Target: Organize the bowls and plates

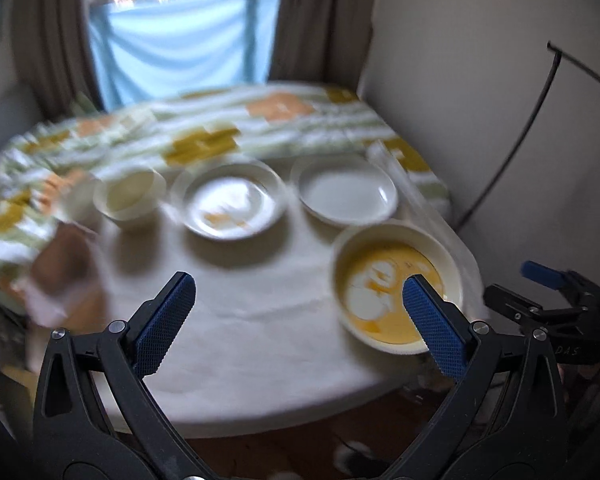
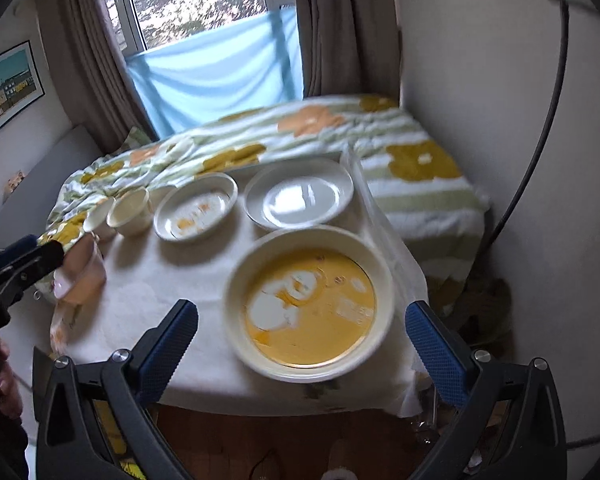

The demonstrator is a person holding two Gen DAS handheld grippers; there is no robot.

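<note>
On the white-covered round table stands a large cream bowl with a yellow inside, at the near right edge. Behind it sit a clean white plate, an orange-stained plate and a small cream cup. My left gripper is open above the table's front. Its right fingertip overlaps the big bowl's near rim in the left wrist view. My right gripper is open, with the big bowl straight ahead between its fingers.
A second small cup and a tilted pink cup stand at the table's left edge. A floral bedspread lies behind the table. A wall with a black cable is close on the right, a curtained window behind.
</note>
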